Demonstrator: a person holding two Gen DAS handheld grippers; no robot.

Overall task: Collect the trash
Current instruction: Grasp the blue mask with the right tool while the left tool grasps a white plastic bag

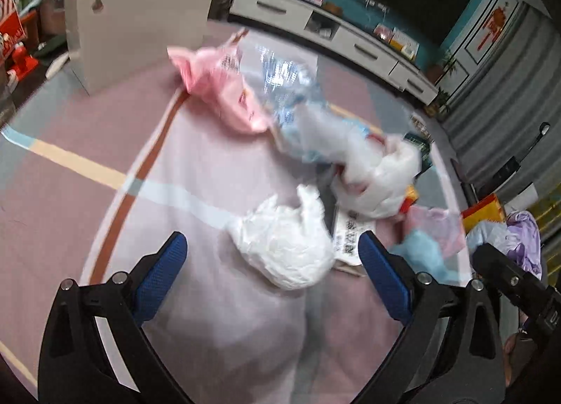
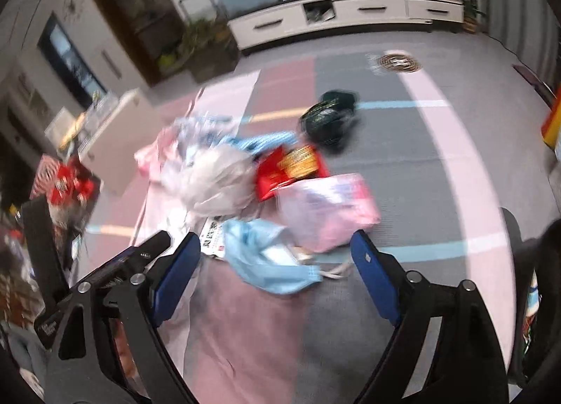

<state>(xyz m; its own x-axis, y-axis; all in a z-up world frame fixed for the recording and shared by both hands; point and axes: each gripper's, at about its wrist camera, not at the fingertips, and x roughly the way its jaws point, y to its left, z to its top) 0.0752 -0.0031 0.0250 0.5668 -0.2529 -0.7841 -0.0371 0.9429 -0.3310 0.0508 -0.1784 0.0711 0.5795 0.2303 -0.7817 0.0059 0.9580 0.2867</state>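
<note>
The trash lies in one loose heap on the floor mat [image 1: 217, 172], and I place every item from the crumpled white bag [image 1: 284, 246].

In the left wrist view the left tool [image 1: 271, 270] stands released, its blue pads wide apart, and the white bag lies on the mat between them, untouched. Beyond the white bag, to its upper left, is a pink bag [image 1: 217, 85] with printing too blurred to read. Just right of the white bag lies a white paper [image 1: 350, 235] with black characters, which I cannot read.

In the right wrist view the right tool [image 2: 275, 270] is also released and grasps nothing. Between its pads lies a light blue face mask [image 2: 270, 263]; behind the mask are a pink packet [image 2: 326, 211] and a red packet [image 2: 291, 169] with gold print, unreadable.
</note>
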